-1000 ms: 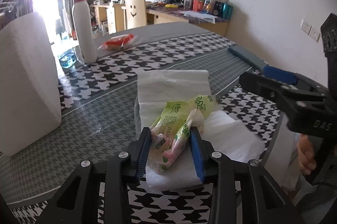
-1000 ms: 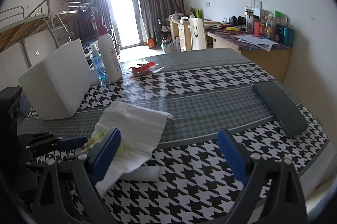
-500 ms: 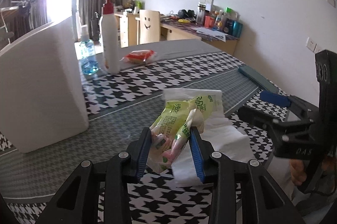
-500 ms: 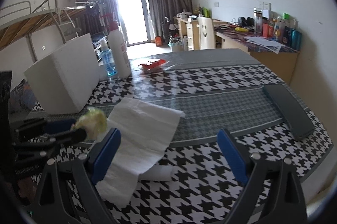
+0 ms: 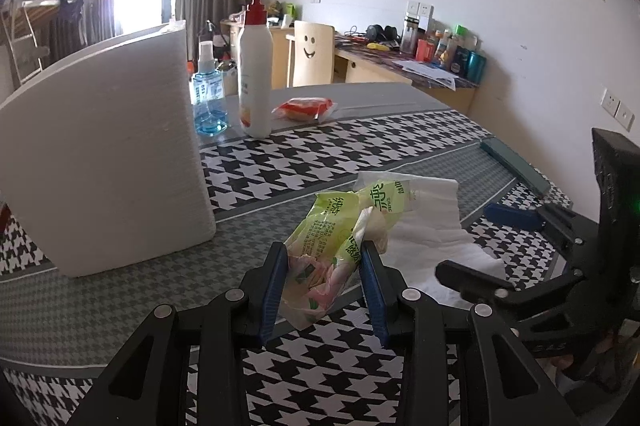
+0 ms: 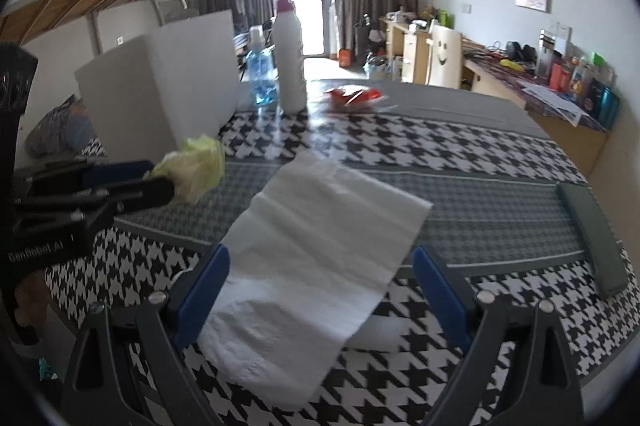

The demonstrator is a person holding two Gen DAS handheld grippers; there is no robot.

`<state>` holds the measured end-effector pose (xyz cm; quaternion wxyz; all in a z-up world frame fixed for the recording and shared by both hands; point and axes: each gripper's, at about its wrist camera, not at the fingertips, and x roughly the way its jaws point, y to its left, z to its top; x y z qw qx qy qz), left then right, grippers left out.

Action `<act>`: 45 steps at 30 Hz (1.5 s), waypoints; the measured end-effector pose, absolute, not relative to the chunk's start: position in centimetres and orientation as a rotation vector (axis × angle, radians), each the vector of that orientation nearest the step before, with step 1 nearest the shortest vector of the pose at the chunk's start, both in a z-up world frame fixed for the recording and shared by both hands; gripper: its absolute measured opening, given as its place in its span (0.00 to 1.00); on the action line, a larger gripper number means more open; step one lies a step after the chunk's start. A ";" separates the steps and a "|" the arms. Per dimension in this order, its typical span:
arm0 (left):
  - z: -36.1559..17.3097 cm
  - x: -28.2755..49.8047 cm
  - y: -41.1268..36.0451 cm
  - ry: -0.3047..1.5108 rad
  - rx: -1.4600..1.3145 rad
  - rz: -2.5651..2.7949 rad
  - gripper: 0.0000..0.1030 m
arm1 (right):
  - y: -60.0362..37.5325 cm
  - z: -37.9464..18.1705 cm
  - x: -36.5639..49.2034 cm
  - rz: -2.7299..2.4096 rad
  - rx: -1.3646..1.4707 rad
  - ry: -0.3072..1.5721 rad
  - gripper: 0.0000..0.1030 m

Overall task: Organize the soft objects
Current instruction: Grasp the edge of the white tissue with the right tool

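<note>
- My left gripper (image 5: 323, 280) is clenched on a crinkly green plastic tissue pack (image 5: 340, 226) with pink print at its lower end. I hold it by that end so the rest sticks out forward, clear of the table. From the right wrist view the pack (image 6: 196, 166) looks lifted off the surface.
- My right gripper (image 6: 320, 296) is released, its blue-padded jaws spread wide and nothing between the pads. It hovers over the near edge of the white paper tissue sheet (image 6: 320, 246), which lies flat and unfolded. I judge this is the next soft thing to gather.
- The tall white block (image 5: 104, 154), foam or stacked paper, I cannot tell which, stands just left of the pack. It seems a likely spot to line things up against.
- The surface is a black-and-white houndstooth tablecloth (image 5: 320, 378) with grey bands.
- Farther back stand a white pump bottle (image 5: 256, 66), a blue spray bottle (image 5: 208, 94) and a red snack packet (image 5: 304, 106).
- A dark flat case (image 6: 596, 238) lies well apart to the right.
- Beyond: a bright curtained window and a cluttered wooden desk.
</note>
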<state>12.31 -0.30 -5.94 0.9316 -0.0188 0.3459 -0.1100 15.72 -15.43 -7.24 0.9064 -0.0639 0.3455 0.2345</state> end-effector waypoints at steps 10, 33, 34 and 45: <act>-6.1 12.1 0.5 0.713 -0.050 -0.225 0.38 | -14.8 -8.9 17.1 0.495 -0.152 0.819 0.58; -5.8 11.3 1.4 0.701 -0.066 -0.219 0.38 | -15.0 -6.3 15.4 0.576 -0.162 0.780 0.04; -5.8 11.2 1.5 0.700 -0.067 -0.217 0.38 | -14.5 -6.3 14.8 0.601 -0.188 0.773 0.05; -5.3 10.4 2.4 0.686 -0.072 -0.199 0.38 | -12.8 -6.7 11.0 0.693 -0.290 0.746 0.46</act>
